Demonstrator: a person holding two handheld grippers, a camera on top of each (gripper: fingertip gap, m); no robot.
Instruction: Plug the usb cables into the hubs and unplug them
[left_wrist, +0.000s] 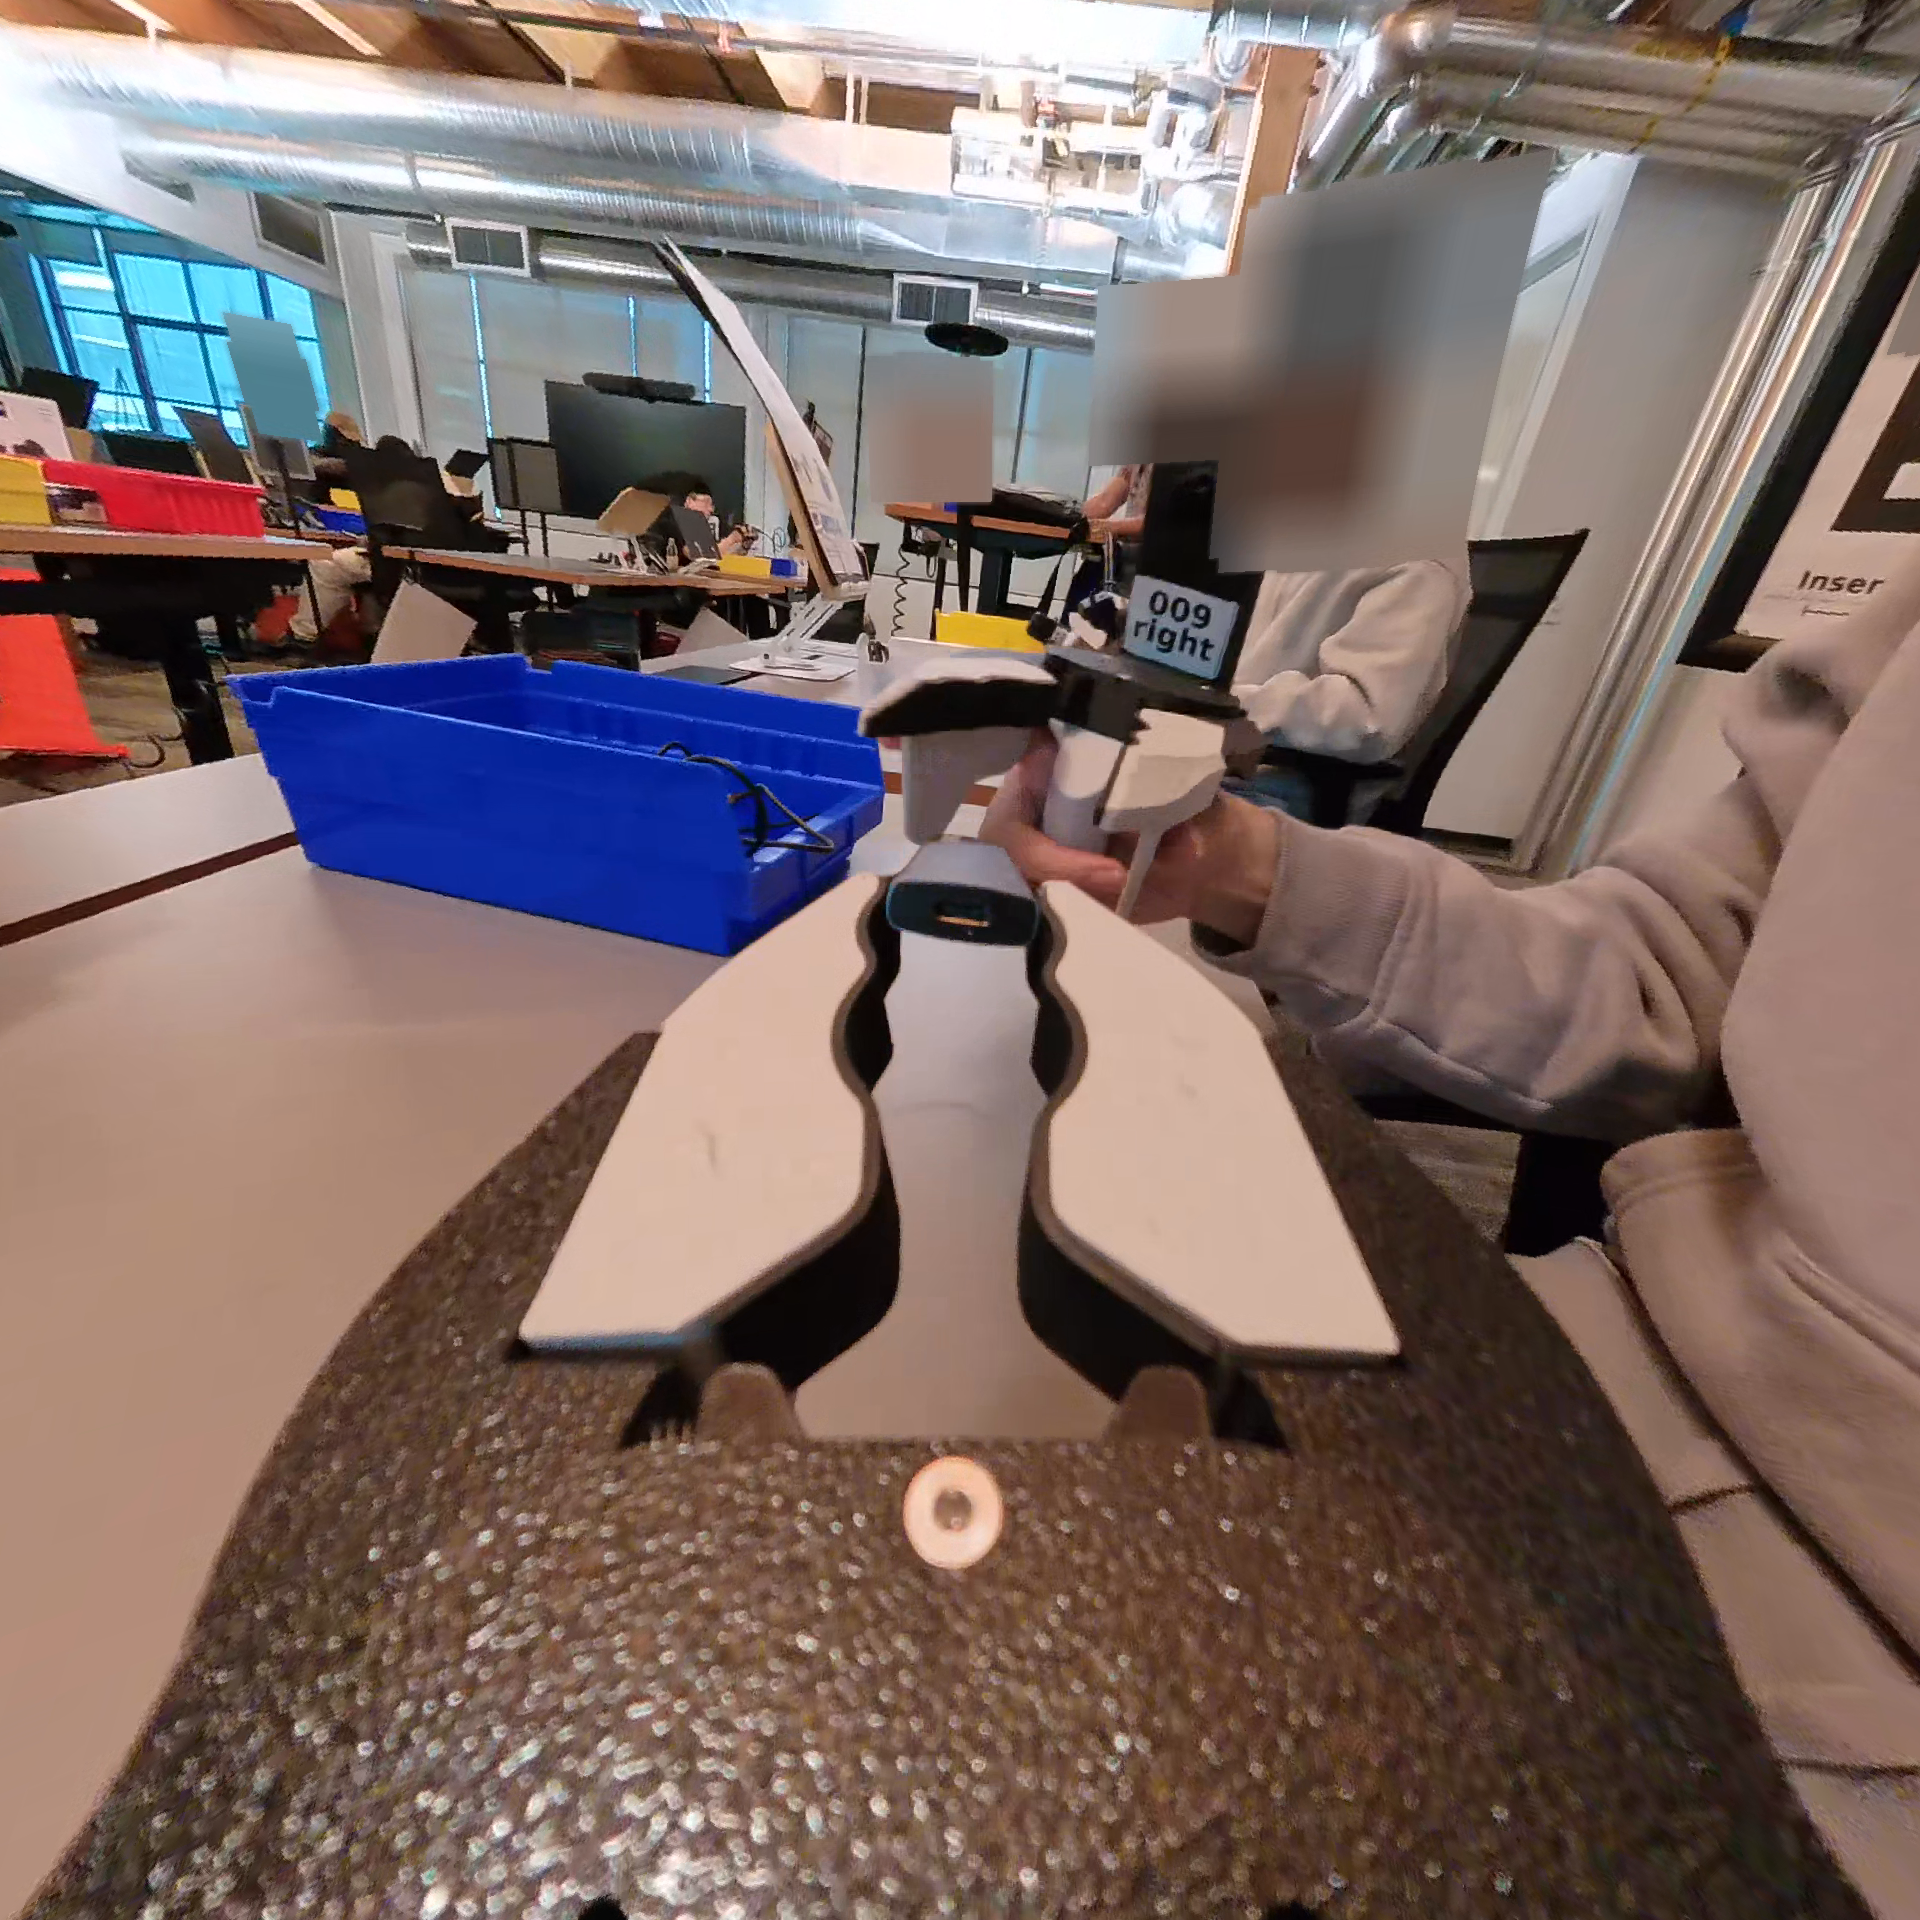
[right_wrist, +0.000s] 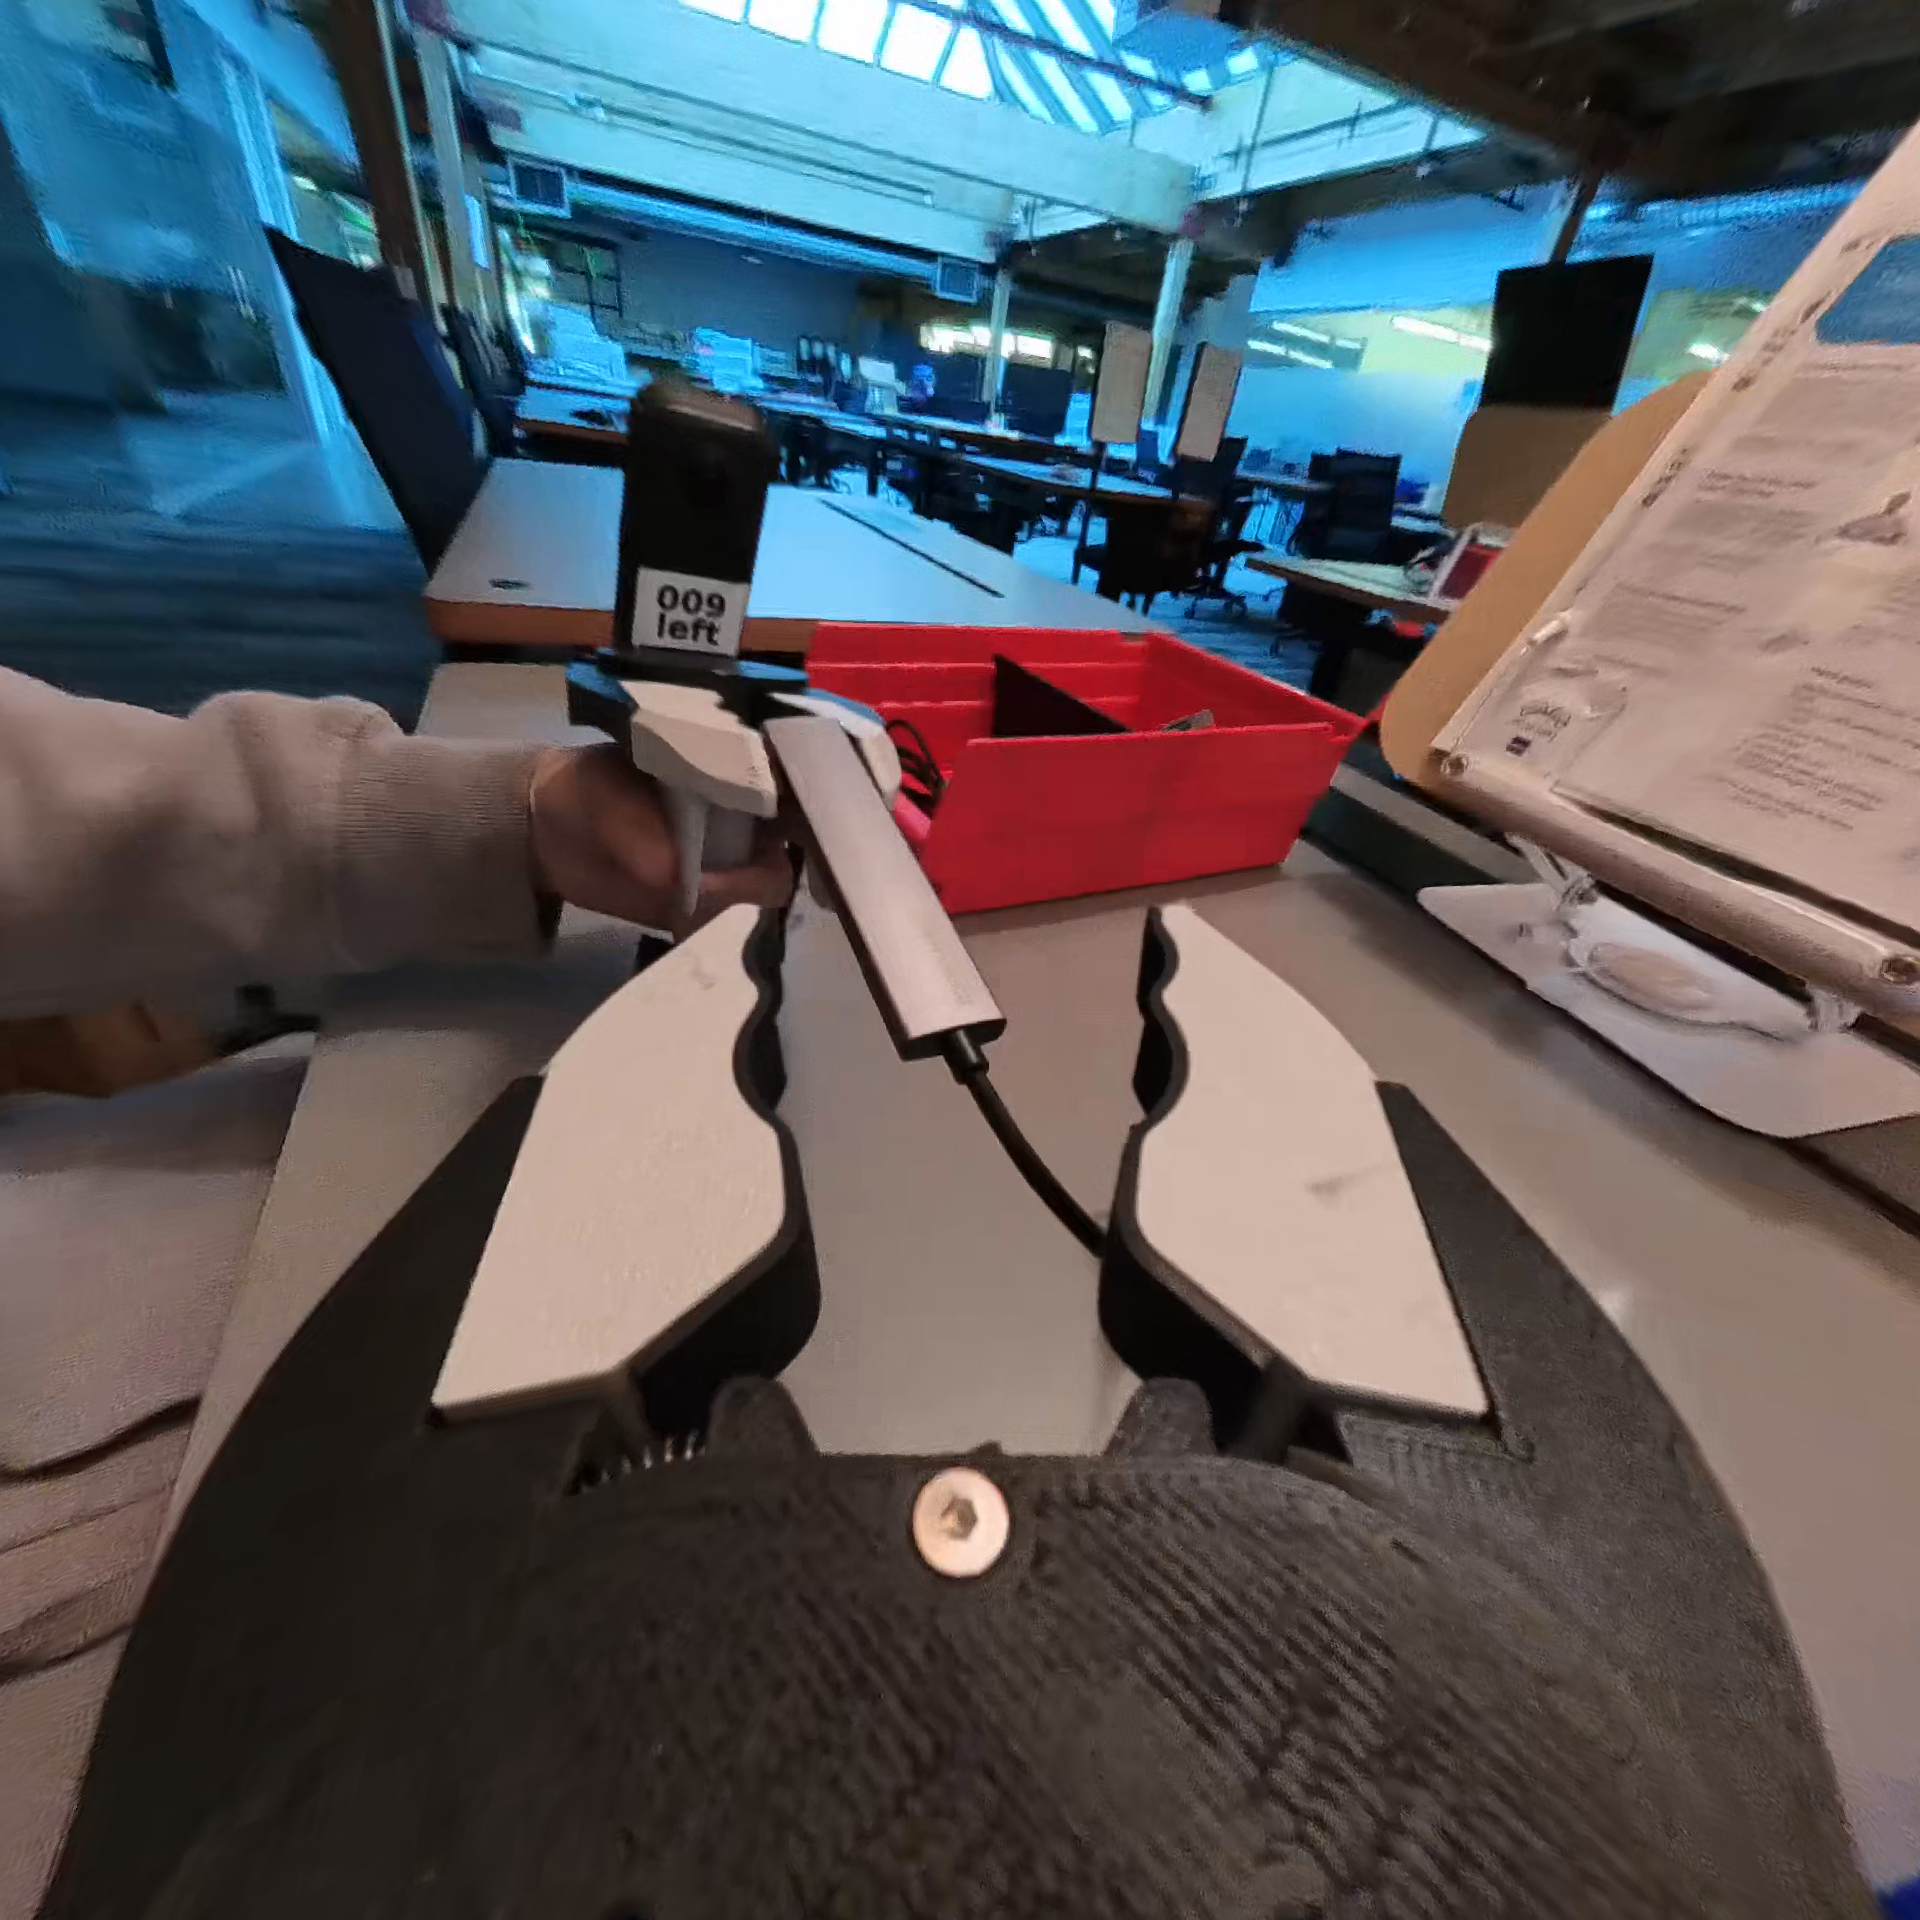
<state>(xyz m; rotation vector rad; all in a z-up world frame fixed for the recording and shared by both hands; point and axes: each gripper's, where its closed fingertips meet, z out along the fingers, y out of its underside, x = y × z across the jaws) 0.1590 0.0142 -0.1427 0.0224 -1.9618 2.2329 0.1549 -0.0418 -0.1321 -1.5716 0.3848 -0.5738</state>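
Note:
My left gripper is shut on a grey USB hub, whose port end sticks out past the fingertips. In the right wrist view the same left gripper holds the long silver hub slanting above the table. A black cable runs from the hub's near end and passes under my right finger. My right gripper is open and empty, its fingers either side of the hub's cable end without touching it. It also shows in the left wrist view, just beyond the hub.
A blue bin holding a black cable stands on the table to the far left. A red divided bin with cables sits behind the hub. A tilted document stand is at the right. My right fingertips sit around 7 centimetres from my left ones.

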